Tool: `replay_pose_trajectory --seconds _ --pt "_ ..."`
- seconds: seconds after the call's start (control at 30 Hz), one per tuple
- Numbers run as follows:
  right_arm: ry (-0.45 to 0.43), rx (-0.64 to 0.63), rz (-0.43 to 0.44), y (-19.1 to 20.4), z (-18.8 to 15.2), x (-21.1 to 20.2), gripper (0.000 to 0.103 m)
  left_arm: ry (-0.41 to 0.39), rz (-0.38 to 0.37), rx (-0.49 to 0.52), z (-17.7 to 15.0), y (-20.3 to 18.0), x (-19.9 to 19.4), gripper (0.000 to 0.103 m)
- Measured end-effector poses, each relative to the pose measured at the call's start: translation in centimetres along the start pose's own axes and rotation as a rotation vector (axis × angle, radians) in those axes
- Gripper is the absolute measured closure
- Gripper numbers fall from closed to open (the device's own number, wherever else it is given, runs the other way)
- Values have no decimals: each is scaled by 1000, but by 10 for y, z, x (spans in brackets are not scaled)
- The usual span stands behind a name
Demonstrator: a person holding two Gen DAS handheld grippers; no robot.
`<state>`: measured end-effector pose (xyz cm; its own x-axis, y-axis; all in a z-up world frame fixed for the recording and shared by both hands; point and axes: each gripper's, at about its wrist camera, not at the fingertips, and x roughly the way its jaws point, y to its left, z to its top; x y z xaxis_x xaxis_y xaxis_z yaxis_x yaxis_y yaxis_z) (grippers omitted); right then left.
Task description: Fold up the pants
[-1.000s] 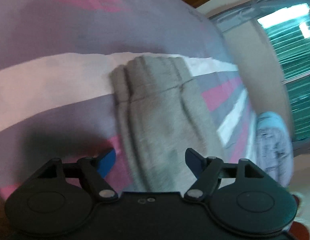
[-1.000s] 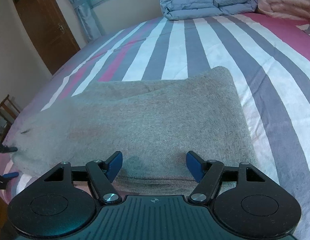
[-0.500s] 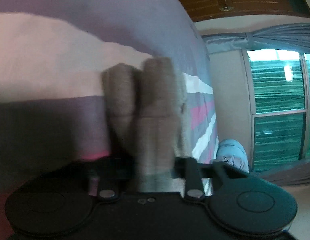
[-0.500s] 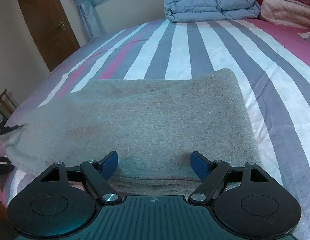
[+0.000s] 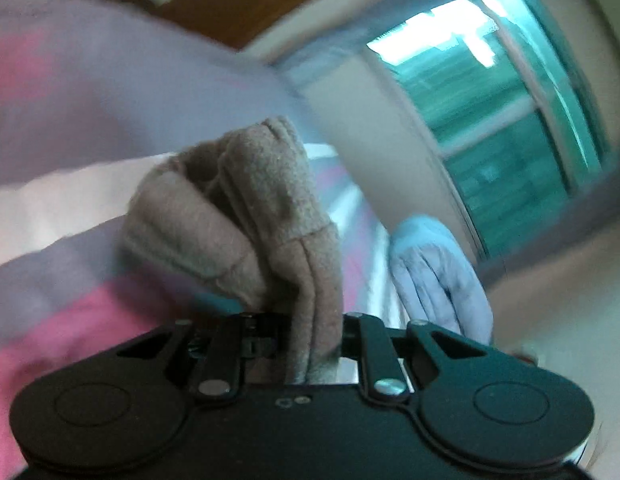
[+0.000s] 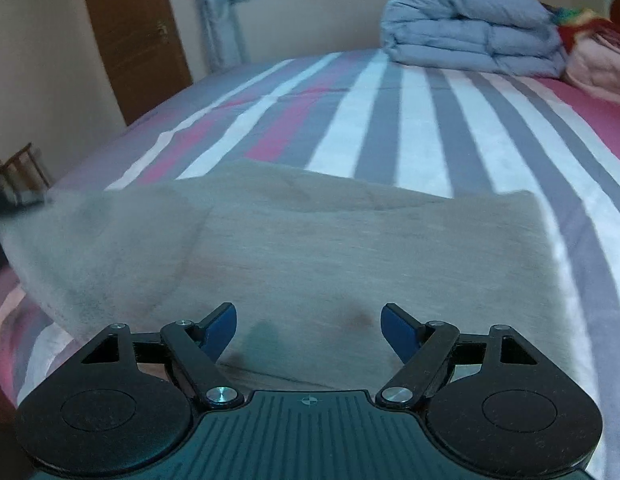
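Bunching pants (image 5: 269, 216) between left claw (image 5: 314, 334)

Domestic bedroom. A wide bed (image 6: 414, 136) fills most of the right wrist view, its sheet striped in grey, white and pink. At the far end lies 1 folded pale blue duvet (image 6: 466, 28), with a stack of pink and multicoloured bedding (image 6: 594, 60) just beside it. A brown wooden door (image 6: 133, 36) stands in the cream wall at left; next to it a grey-blue curtain (image 6: 217, 20) hangs by a bright window (image 5: 506, 120), whose green-tinted panes show in the left wrist view. Part of a wooden chair (image 6: 21, 168) appears at the bed's near left edge.
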<state>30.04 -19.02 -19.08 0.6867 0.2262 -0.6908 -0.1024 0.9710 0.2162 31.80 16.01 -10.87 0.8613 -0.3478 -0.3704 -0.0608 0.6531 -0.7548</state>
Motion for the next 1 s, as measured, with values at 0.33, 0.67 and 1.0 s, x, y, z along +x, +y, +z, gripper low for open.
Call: replay_pose_trajectory --seconds 0.33,0.67,1.0 --pt "17 -12 -22 -11 1 1 21 232 -114 466 -96 -152 33 95" --pt "-54 303 -160 -167 -14 -79 21 518 -37 970 -277 -189 77 87" --pt "-89 632 169 -201 -5 -90 21 425 -34 1014 -245 -189 25 33"
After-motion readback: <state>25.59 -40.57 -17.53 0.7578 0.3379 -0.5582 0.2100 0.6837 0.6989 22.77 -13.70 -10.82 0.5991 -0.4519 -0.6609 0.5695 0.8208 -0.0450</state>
